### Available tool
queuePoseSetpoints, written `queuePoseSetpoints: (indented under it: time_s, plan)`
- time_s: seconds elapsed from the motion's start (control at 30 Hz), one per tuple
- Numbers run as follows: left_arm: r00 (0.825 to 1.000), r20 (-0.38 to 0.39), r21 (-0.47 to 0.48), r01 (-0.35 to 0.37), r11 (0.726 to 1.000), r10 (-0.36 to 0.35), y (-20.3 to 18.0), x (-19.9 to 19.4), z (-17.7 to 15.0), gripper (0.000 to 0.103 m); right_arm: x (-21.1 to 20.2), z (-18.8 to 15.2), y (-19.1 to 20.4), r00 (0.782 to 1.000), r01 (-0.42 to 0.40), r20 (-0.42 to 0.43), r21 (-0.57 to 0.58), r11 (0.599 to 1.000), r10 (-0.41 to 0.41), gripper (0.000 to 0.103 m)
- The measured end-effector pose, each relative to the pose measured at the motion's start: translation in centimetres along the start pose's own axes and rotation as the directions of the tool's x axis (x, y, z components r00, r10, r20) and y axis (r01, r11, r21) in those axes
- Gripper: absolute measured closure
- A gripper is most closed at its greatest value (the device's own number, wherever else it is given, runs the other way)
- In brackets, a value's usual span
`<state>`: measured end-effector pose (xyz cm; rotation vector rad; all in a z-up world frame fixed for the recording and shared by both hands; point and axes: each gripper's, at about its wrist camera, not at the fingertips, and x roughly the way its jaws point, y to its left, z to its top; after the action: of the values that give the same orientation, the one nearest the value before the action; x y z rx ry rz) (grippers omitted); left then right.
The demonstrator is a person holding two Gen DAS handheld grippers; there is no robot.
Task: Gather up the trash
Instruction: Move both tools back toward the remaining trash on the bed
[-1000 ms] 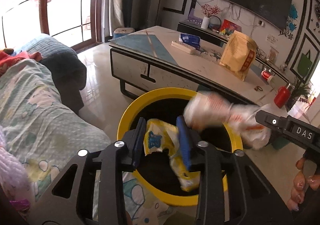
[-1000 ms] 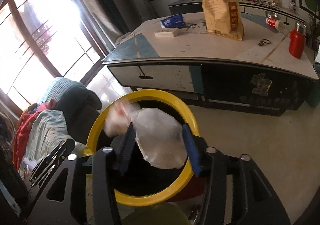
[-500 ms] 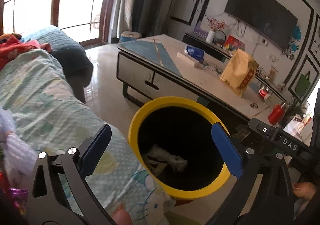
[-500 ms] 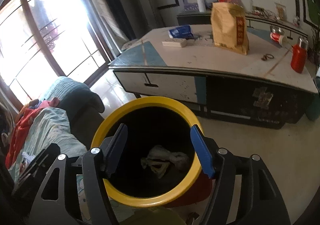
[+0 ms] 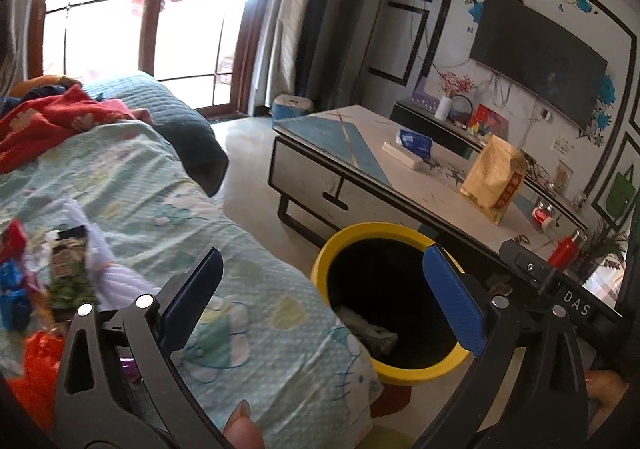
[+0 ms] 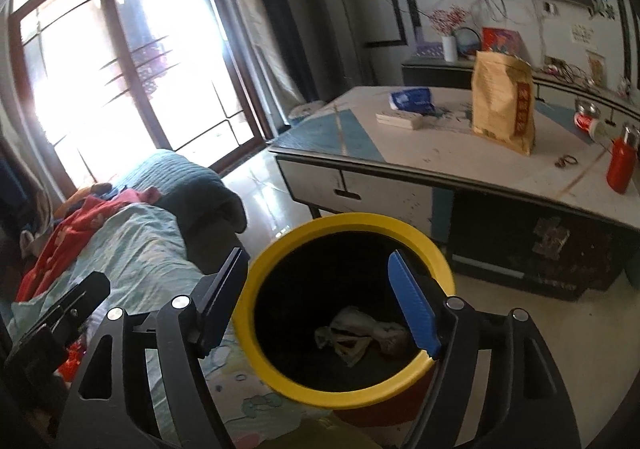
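A yellow-rimmed bin [image 5: 360, 231] [image 6: 344, 223] stands on the floor beside the bed, with crumpled wrappers [image 6: 360, 333] [image 5: 370, 331] lying at its bottom. My left gripper [image 5: 324, 285] is open and empty, spanning the bed's edge and the bin. My right gripper [image 6: 320, 281] is open and empty above the bin's mouth. More trash [image 5: 68, 269], a green-and-black wrapper among colourful packets, lies on the bed at the left of the left wrist view.
A pale green bedspread [image 5: 160, 185] covers the bed, with red clothing [image 5: 52, 121] on it. A low table [image 6: 440, 153] behind the bin carries a tan bag [image 6: 504, 101], a blue pack [image 6: 412, 99] and a red bottle [image 6: 620, 165]. A thumb [image 5: 244, 425] shows at the bottom edge.
Both grippers opened and dropped their wrappers into the bin. The left gripper has since swung left toward the bed, bringing the trash pile there into view.
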<state>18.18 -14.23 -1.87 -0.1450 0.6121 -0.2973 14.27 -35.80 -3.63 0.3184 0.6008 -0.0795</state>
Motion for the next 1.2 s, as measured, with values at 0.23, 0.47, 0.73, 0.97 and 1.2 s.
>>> queuePoseSetpoints:
  time_s: [0.23, 0.47, 0.73, 0.97, 1.2]
  plan:
    - [0.998, 0.053, -0.012, -0.047, 0.999, 0.047, 1.8, -2.5, 0.0, 0.011, -0.7, -0.6, 2.5, 0.998, -0.068, 0.003, -0.053, 0.996, 0.068, 0.030]
    - [0.991, 0.097, -0.039, -0.083, 0.996, 0.086, 3.4, -4.6, 0.3, 0.011, -1.6, -1.4, 4.7, 0.992, -0.123, 0.000, -0.094, 0.988, 0.124, 0.028]
    - [0.984, 0.118, -0.082, -0.123, 0.989, 0.132, 5.6, -6.1, 0.5, 0.011, -2.5, -2.3, 7.3, 0.982, -0.191, -0.018, -0.149, 0.970, 0.190, 0.027]
    - [0.974, 0.114, -0.120, -0.183, 0.976, 0.197, 8.0, -6.9, 0.4, 0.011, -3.1, -3.4, 10.0, 0.962, -0.271, -0.060, -0.210, 0.939, 0.265, 0.027]
    - [0.963, 0.105, -0.191, -0.224, 0.956, 0.247, 11.5, -8.0, 0.6, 0.011, -3.0, -4.9, 13.2, 0.937, -0.347, -0.132, -0.267, 0.899, 0.322, 0.025]
